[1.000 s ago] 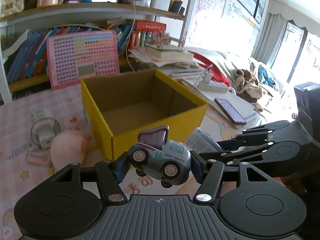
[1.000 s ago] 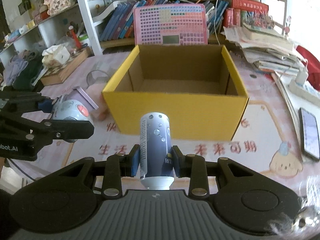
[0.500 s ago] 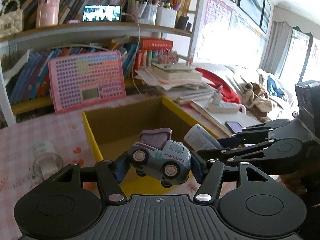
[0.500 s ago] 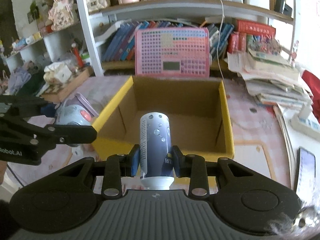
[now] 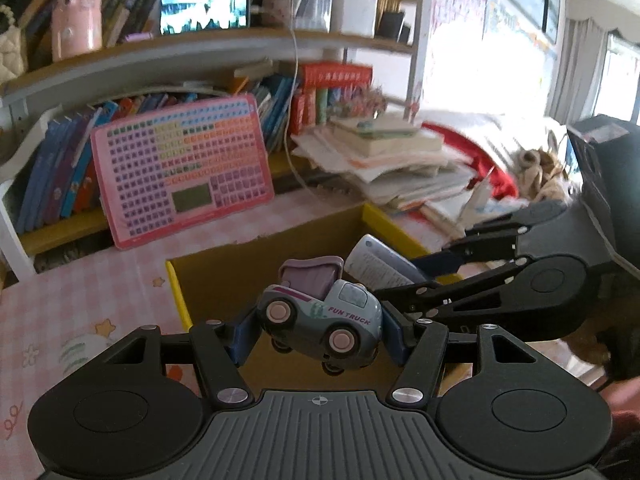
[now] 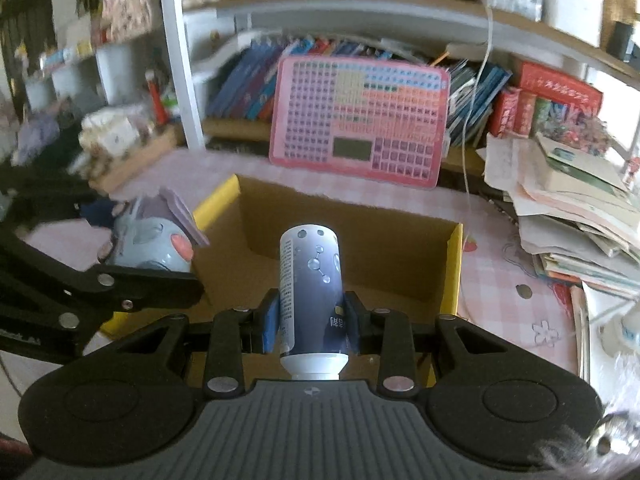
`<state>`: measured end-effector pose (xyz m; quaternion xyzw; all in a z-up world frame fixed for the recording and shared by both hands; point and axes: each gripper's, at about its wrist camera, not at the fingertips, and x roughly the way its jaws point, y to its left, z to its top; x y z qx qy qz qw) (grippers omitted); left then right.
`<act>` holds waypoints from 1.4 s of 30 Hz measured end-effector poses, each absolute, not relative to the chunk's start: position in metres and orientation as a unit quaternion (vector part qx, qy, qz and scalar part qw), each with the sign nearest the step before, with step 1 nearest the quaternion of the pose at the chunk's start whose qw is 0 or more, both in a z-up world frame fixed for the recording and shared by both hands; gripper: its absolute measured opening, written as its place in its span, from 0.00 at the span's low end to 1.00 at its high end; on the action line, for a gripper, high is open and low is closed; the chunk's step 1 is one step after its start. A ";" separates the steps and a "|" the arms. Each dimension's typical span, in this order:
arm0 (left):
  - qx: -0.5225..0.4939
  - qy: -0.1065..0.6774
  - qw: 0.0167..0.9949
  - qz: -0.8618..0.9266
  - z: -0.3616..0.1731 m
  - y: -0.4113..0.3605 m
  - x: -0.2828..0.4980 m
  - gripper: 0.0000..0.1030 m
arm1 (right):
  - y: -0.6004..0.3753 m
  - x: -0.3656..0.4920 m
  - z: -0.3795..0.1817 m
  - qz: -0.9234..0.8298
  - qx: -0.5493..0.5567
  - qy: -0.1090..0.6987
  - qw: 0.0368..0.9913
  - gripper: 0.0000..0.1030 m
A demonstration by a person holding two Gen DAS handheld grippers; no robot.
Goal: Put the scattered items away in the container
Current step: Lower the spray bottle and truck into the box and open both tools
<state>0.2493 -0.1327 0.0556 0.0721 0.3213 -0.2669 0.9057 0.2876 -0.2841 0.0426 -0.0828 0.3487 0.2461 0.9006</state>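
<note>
Nearest in the left wrist view, the left tool [image 5: 320,330] is clamped on a small grey-blue toy truck [image 5: 320,320] with a purple tipper and pink wheels; its blue pads press the truck's front and rear ends, and the truck hangs tilted above the near wall of the yellow box [image 5: 176,292]. Just to the right of the truck, over the same box, the right tool [image 5: 432,276] reaches in from the side with a white and dark-blue bottle [image 5: 380,264] between its fingers.

In the right wrist view, the right tool [image 6: 311,320] is closed on that bottle [image 6: 310,280], gripping it low on its body; the white cap points back toward the camera and the rounded end points forward over the open box [image 6: 454,264]. The box's brown cardboard inside shows bare where it can be seen. At the box's left wall, the left tool [image 6: 132,248] holds the truck [image 6: 150,244] just above the rim.

The box stands on a counter [image 5: 80,292] covered with a pink checked cloth. Behind the box, a pink button board [image 6: 358,122] leans against a shelf of books [image 6: 248,80]. To the right of the box, a loose stack of papers and books [image 6: 576,208] lies on the counter. Above, on the upper shelf, a phone [image 5: 204,12] with a lit screen stands propped.
</note>
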 end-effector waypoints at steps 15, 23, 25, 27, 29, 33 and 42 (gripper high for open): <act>0.129 0.402 0.877 -0.229 -0.003 -0.159 0.309 0.60 | -0.261 0.352 -0.018 0.290 -0.250 0.413 0.826 0.30; 0.137 0.409 0.874 -0.224 -0.007 -0.171 0.306 0.60 | -0.264 0.354 -0.022 0.308 -0.273 0.434 0.802 0.30; 0.145 0.408 0.872 -0.226 -0.007 -0.172 0.305 0.60 | -0.266 0.355 -0.022 0.311 -0.277 0.438 0.797 0.30; 0.162 0.407 0.870 -0.226 -0.009 -0.176 0.305 0.60 | -0.266 0.354 -0.022 0.317 -0.287 0.437 0.791 0.30; 0.175 0.407 0.868 -0.224 -0.012 -0.178 0.306 0.60 | -0.265 0.354 -0.023 0.320 -0.293 0.440 0.786 0.30; 0.181 0.407 0.867 -0.225 -0.013 -0.179 0.305 0.60 | -0.264 0.354 -0.023 0.324 -0.296 0.441 0.783 0.30; 0.181 0.401 0.867 -0.235 -0.013 -0.176 0.308 0.60 | -0.267 0.353 -0.021 0.311 -0.287 0.440 0.792 0.28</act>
